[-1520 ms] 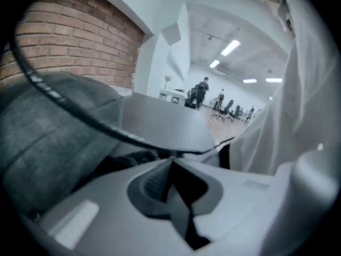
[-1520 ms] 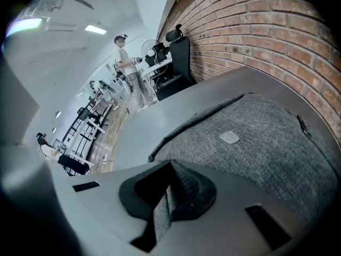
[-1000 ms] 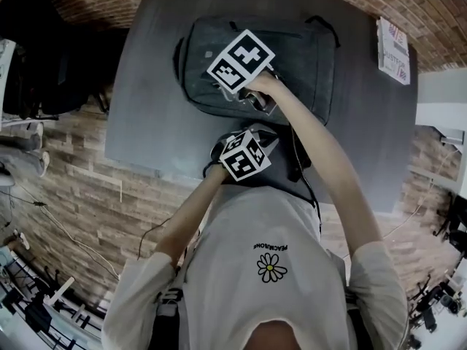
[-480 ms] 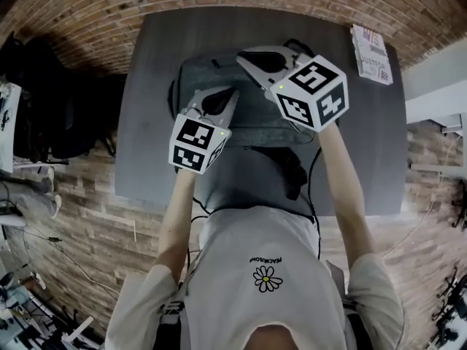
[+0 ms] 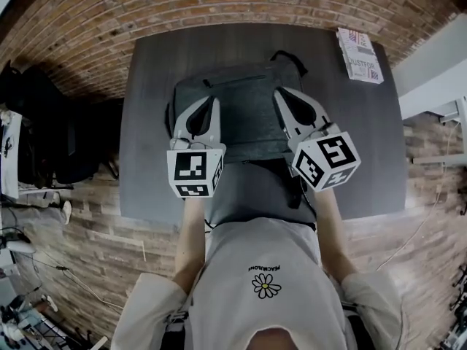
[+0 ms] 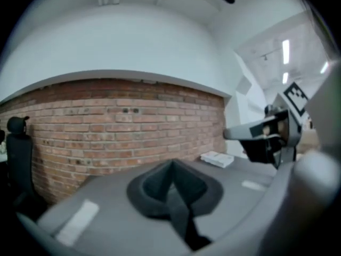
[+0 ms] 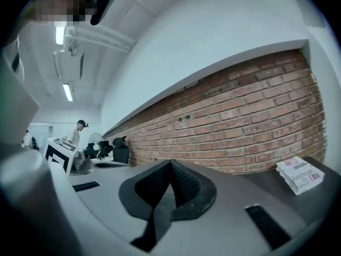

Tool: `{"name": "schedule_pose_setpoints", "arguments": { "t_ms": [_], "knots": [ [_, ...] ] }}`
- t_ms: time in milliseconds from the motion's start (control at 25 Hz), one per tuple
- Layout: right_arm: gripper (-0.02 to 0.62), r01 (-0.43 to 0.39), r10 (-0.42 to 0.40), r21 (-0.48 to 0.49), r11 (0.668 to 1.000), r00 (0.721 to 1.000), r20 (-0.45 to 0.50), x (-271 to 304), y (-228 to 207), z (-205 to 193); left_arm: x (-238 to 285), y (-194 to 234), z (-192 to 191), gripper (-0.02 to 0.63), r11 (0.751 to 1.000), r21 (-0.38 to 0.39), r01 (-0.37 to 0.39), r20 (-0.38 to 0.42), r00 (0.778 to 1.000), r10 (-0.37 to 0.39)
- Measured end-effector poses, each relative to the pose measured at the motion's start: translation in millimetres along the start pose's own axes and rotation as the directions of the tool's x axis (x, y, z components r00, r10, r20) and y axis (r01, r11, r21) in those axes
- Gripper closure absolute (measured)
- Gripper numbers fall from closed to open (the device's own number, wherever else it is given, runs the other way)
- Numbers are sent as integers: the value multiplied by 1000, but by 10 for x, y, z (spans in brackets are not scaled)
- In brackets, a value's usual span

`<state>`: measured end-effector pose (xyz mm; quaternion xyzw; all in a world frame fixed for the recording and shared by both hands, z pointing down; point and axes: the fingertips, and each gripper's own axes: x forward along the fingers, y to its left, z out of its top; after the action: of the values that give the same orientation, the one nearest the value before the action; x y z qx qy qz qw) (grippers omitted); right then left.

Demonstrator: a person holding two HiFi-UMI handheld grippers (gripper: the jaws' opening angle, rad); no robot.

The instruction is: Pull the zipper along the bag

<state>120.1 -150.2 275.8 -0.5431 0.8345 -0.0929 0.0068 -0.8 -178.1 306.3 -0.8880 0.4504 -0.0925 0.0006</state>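
Left gripper: fingers pressed together, empty, held above the 9 o'clock edge of the bag and aimed at the brick wall. The bag lies flat at the centre of the worktop; neither gripper touches it. Right gripper: fingers likewise together, empty, above the 3 o'clock edge. Judgement: no zipper pull is gripped, and the zipper's position is unreadable, so progress cannot be confirmed.

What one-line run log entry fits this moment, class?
left gripper: shut, empty | right gripper: shut, empty | both: held level above bag | bag: flat on table
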Motion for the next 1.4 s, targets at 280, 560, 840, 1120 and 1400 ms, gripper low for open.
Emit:
{"name": "schedule_pose_setpoints", "arguments": {
  "t_ms": [280,560,840,1120,1400],
  "knots": [
    [594,165,-166,-71,984,986,-6,-245,-87,-328,-83,-10,-121,606,997,5,-72,29,997,72],
    [594,200,-203,-79,977,978,-35,-329,-79,-553,-108,-40,-265,607,997,1,-82,9,997,82],
    [594,205,-211,-90,975,976,-63,-335,-64,-646,-110,-87,-308,607,996,10,-85,9,996,85],
    [594,216,-222,-87,972,973,-63,-346,-77,-652,-114,-63,-307,607,995,9,-96,15,995,96],
    [594,220,-225,-85,972,973,-58,-341,-99,-630,-111,-31,-327,606,995,-2,-105,10,994,105]
  ]
}}
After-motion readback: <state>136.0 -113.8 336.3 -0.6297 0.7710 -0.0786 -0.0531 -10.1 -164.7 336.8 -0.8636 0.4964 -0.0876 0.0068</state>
